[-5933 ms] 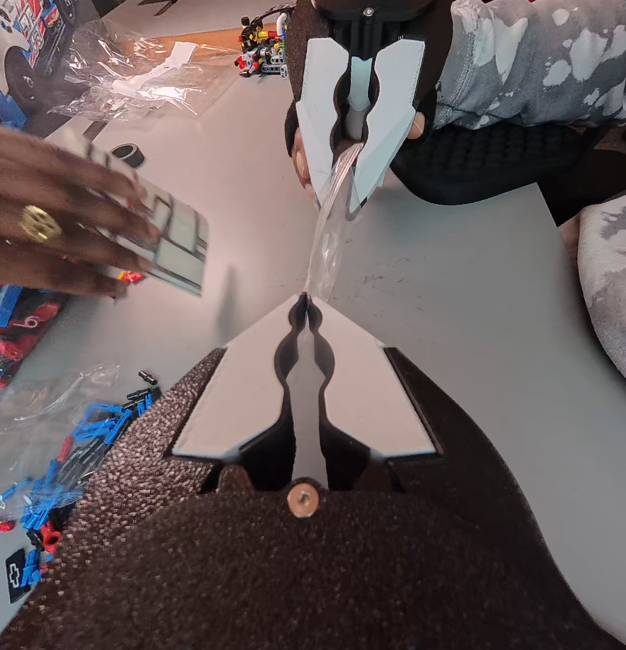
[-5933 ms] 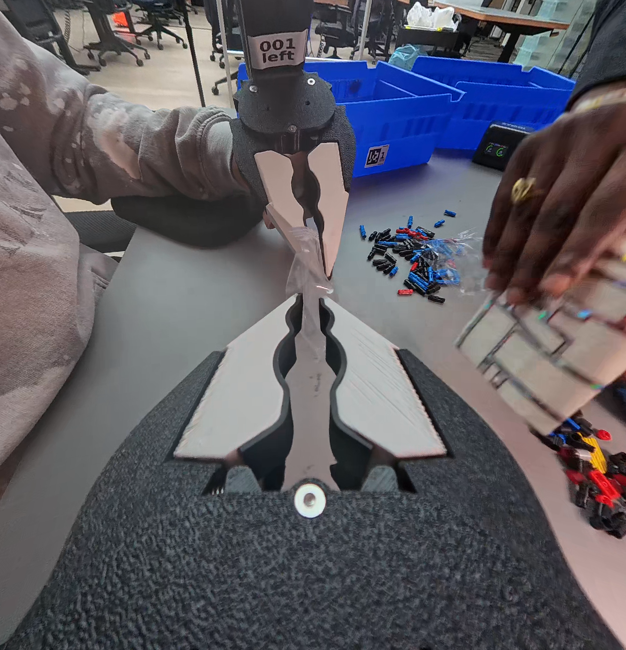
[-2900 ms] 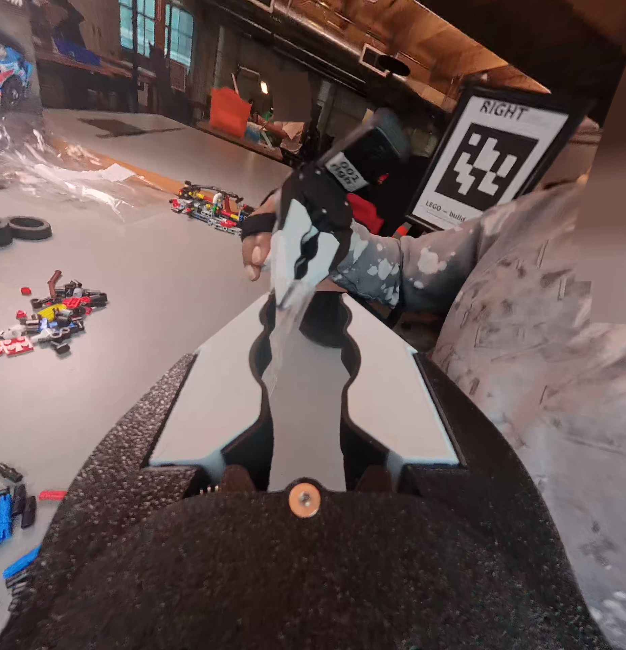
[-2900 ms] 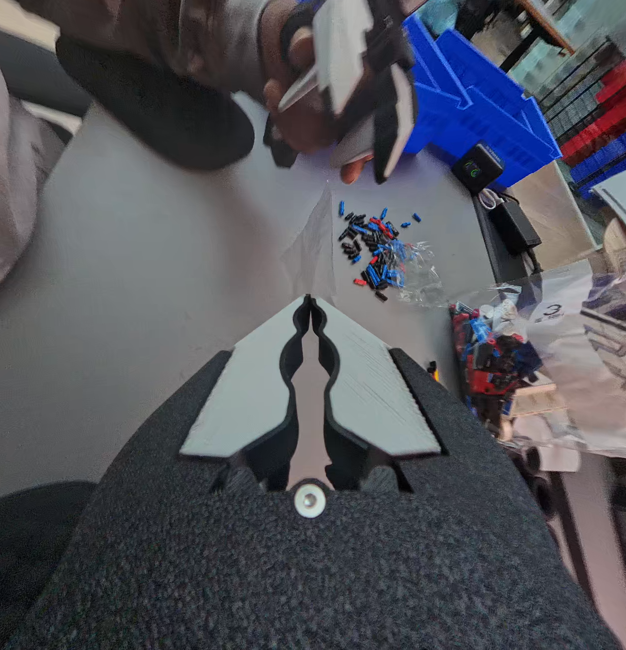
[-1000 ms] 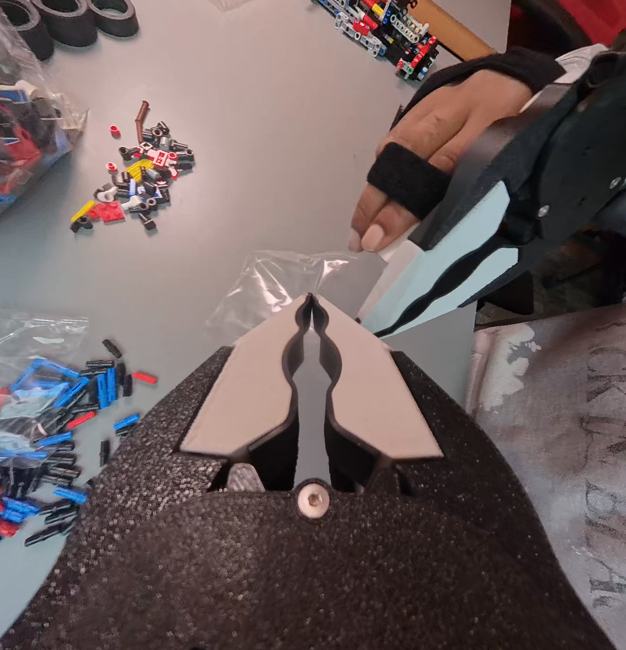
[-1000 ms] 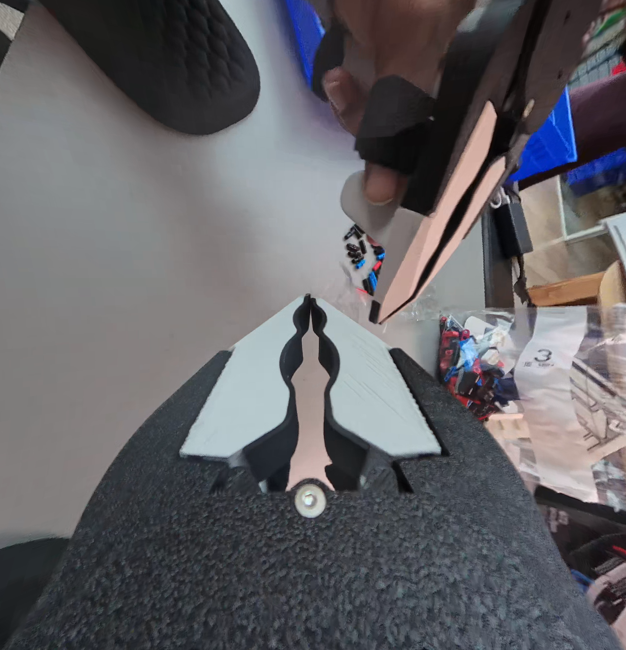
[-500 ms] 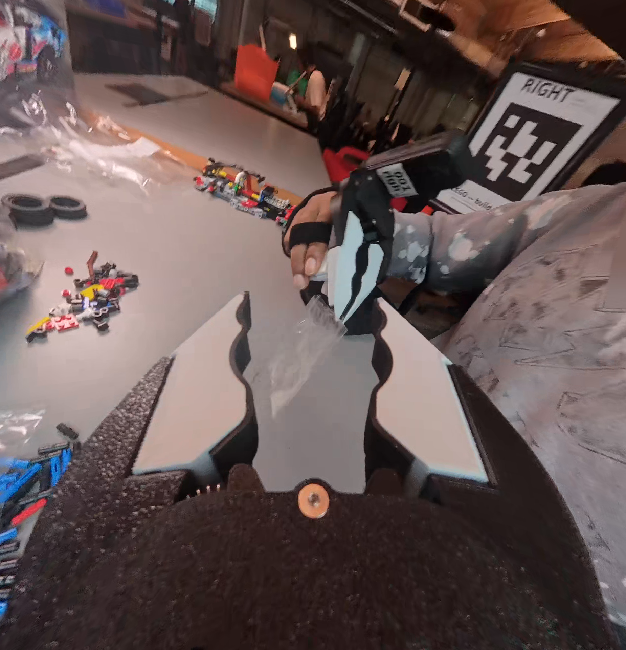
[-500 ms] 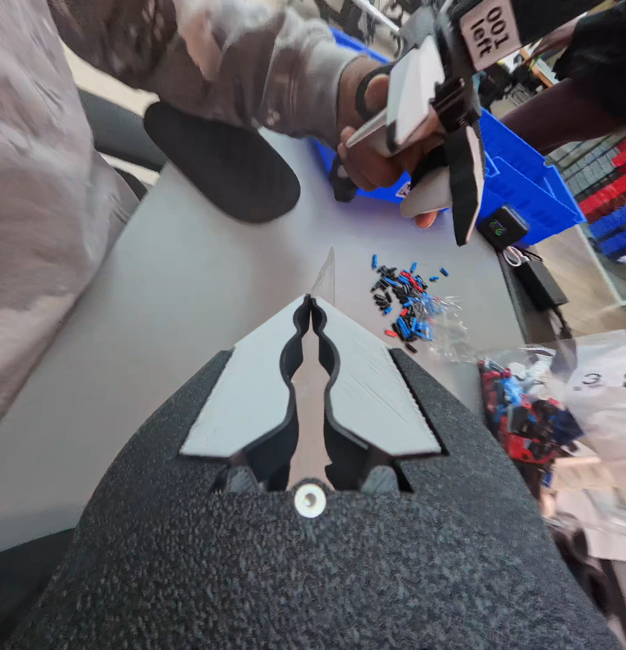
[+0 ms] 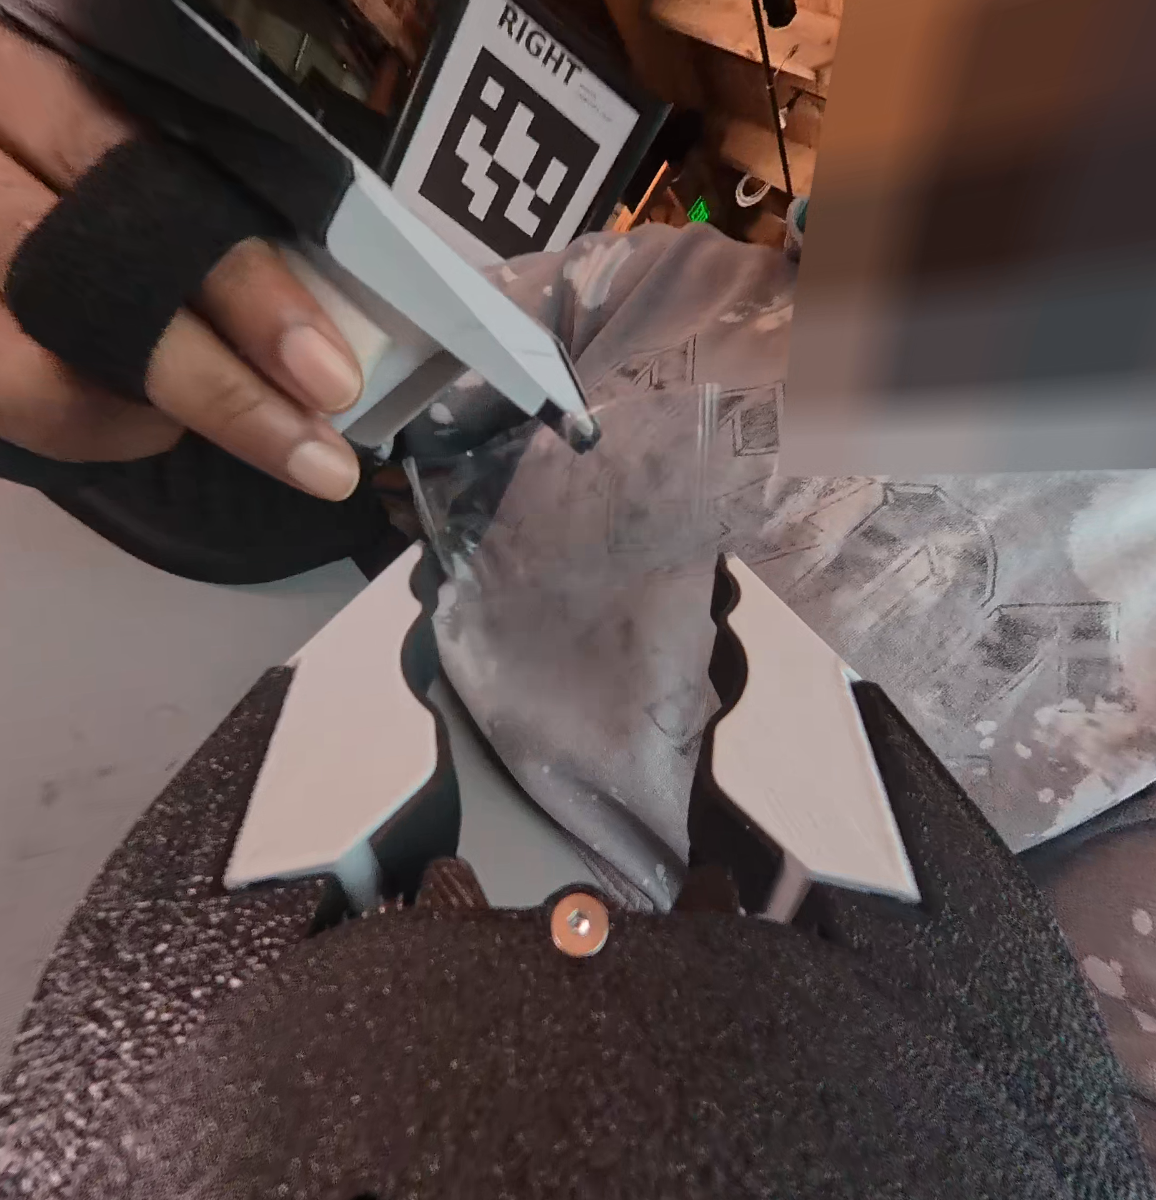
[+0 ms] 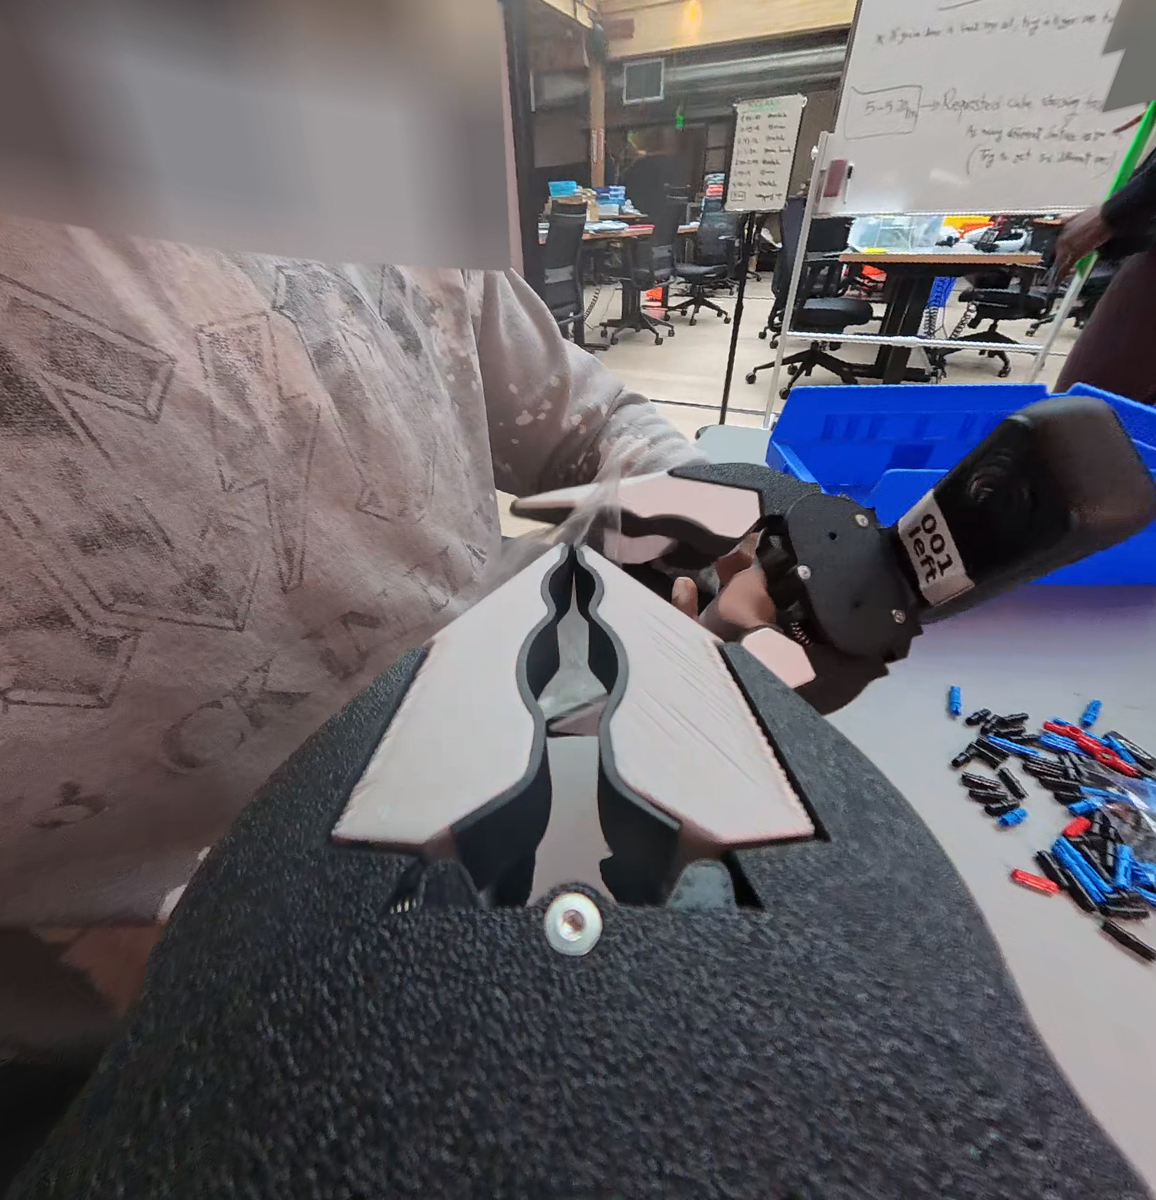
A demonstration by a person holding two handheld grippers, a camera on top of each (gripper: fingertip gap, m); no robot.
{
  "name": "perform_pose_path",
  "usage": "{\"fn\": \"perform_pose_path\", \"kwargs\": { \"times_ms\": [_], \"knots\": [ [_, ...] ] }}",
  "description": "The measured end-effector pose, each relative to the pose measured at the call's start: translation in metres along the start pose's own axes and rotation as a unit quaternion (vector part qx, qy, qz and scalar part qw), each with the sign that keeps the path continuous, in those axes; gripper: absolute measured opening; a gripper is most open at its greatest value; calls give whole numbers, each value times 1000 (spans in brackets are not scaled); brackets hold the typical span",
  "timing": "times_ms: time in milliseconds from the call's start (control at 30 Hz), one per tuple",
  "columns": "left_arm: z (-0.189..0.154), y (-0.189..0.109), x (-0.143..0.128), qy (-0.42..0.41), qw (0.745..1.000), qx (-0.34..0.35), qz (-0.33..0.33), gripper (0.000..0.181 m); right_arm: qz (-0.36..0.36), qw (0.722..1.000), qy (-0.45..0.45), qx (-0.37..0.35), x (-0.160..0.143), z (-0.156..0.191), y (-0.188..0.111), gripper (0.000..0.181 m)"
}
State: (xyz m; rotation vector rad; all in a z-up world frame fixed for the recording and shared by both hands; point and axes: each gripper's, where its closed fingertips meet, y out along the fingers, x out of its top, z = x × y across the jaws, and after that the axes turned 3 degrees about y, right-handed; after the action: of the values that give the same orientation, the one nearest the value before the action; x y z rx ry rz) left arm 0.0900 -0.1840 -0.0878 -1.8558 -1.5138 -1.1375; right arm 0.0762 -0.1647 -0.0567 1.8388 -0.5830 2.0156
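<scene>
My right gripper (image 10: 572,552) is shut on a clear plastic bag (image 10: 591,510), held up in front of a person's grey patterned sweatshirt (image 10: 205,487). In the left wrist view the right gripper (image 9: 578,435) comes in from the upper left, and the bag (image 9: 562,519) hangs from its tip. My left gripper (image 9: 572,555) is open, with the bag's lower part between its two fingers. The bag's crumpled edge is at the left fingertip (image 9: 426,565). From the right wrist view, one finger (image 10: 660,506) of the left gripper reaches in from the right, just behind the right gripper's tip.
A grey table (image 10: 1017,649) carries a pile of small blue, black and red pegs (image 10: 1069,779) and blue bins (image 10: 919,441). A black pad (image 9: 205,526) lies at the table's edge. A black-and-white marker placard (image 9: 517,149) stands behind. Another person (image 10: 1134,312) stands far right. The grippers are tip to tip, or close to it.
Both grippers have swung from the table toward the person's chest and come close together. The left gripper stays open, and the bag now sits between its fingers.
</scene>
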Motion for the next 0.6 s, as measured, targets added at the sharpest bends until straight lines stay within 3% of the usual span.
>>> {"fn": "perform_pose_path", "kwargs": {
  "times_ms": [100, 233, 333, 433, 500, 600],
  "knots": [
    [0, 3, -4, -4, 1000, -8, 9, 51, 3, 1000, -3, 6, -2, -4, 0, 0],
    [6, -3, 1, 5, 1000, 24, -9, 54, 9, 1000, -13, -9, -2, -9, -7, 0],
    [11, -7, 7, -1, 999, 38, -33, 80, 11, 999, -27, -19, 1, -10, -10, 0],
    [10, -4, 7, -12, 999, 27, -35, 90, 21, 998, -46, -27, 3, -9, -10, 0],
    [10, -1, 5, -12, 999, 23, -27, 88, 32, 997, -58, -29, 4, -8, -7, 0],
    [5, 3, 3, 9, 1000, 16, -18, 60, 43, 996, -75, -28, 6, -6, -3, 0]
  ]
}}
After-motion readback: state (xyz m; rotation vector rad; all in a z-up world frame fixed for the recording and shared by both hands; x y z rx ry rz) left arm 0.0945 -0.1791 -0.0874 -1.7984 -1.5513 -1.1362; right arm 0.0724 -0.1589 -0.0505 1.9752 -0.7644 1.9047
